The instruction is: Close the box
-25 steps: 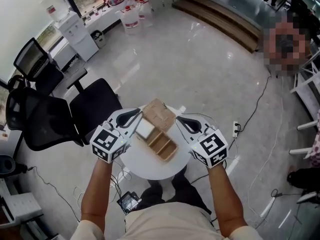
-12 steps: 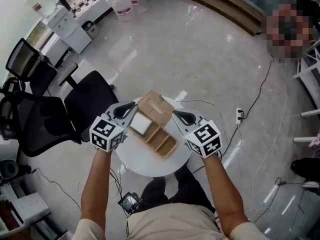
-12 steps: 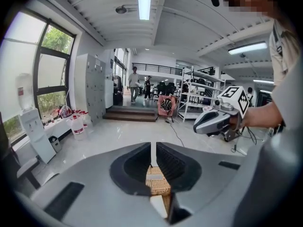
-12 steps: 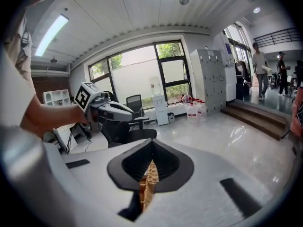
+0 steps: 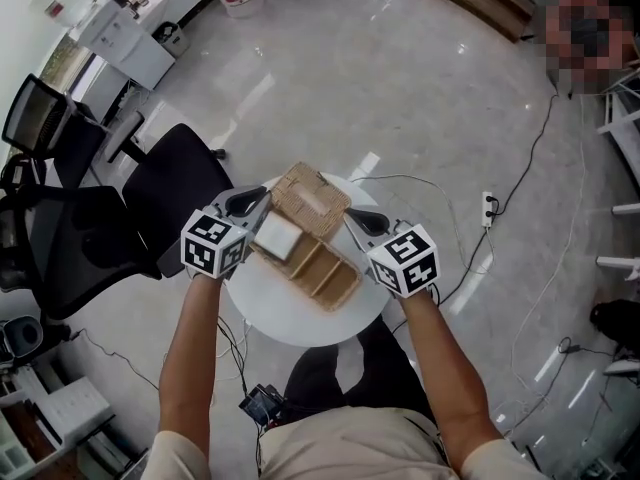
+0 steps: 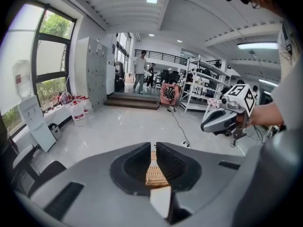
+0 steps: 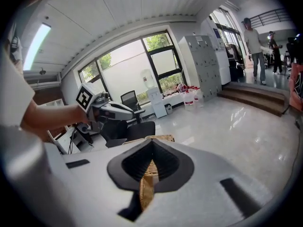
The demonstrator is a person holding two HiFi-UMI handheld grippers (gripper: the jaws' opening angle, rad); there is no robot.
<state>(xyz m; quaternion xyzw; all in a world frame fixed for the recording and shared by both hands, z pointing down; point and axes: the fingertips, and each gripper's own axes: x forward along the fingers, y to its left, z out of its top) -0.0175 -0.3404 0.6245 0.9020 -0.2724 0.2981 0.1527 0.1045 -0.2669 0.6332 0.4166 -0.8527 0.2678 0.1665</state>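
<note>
Long woven wicker box [image 5: 318, 260] lay on the round white table [image 5: 285, 320], long axis running diagonally far-left to near-right. My left gripper [image 5: 262, 201] and right gripper [image 5: 352, 219] each clamped one woven side edge.

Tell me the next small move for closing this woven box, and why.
Probably swing the left gripper and right gripper together toward the person and down, folding the lid over the box. The lid stands open at the far side, the compartments are uncovered, and each gripper's fingers pinch a woven edge of it.
</note>
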